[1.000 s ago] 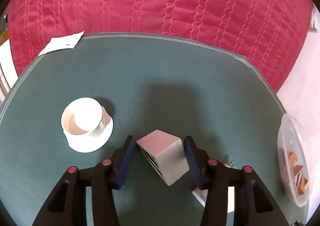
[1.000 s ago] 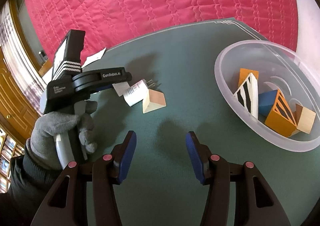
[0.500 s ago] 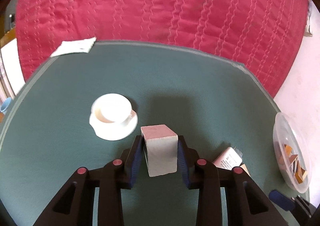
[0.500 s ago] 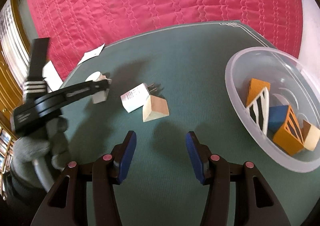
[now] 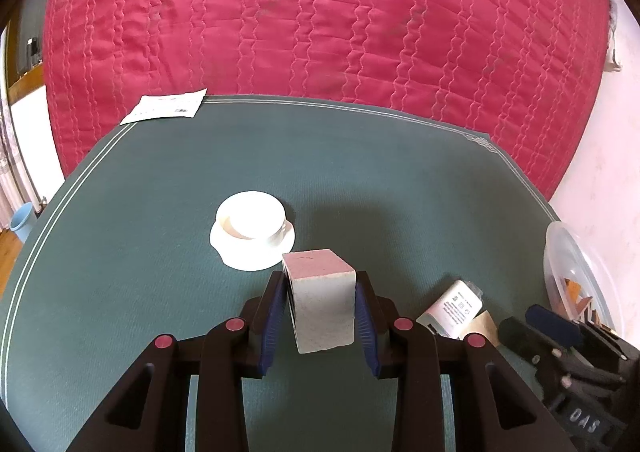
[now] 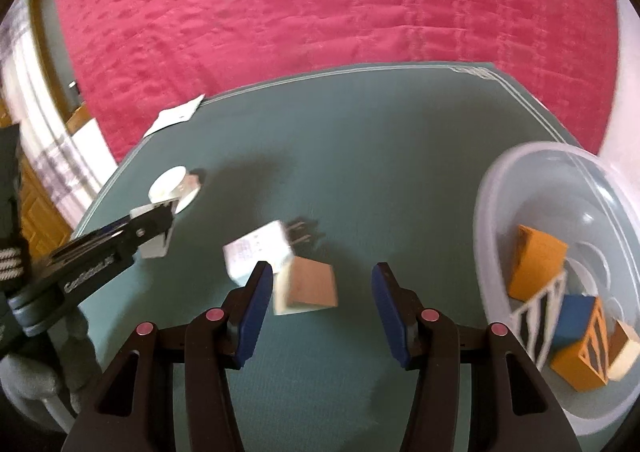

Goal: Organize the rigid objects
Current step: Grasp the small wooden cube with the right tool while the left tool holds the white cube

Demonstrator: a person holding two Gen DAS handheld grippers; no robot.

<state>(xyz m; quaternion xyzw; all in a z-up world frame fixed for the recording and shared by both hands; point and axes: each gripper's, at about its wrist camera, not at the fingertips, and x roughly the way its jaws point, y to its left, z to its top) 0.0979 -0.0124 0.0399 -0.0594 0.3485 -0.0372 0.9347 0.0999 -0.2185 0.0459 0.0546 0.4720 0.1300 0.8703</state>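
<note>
My left gripper [image 5: 320, 312] is shut on a pale grey block [image 5: 322, 304] and holds it above the green mat; it also shows in the right wrist view [image 6: 156, 240]. My right gripper [image 6: 320, 308] is open and empty, low over the mat. A wooden wedge block [image 6: 308, 286] lies just ahead between its fingers, touching a white plug adapter [image 6: 258, 252]. A clear plastic bowl [image 6: 504, 188] at the right holds several orange, blue and striped blocks [image 6: 536, 268].
A white cup on a saucer [image 5: 252, 228] stands on the green mat [image 5: 360, 172] ahead of the left gripper. A paper slip [image 5: 166, 108] lies at the mat's far left edge. A red quilt [image 5: 320, 20] lies beyond. The bowl [image 5: 576, 264] is at the right edge.
My left gripper closed on the grey block, squared it up and lifted it. My right gripper moved forward and left, so the wedge block now lies between its fingers.
</note>
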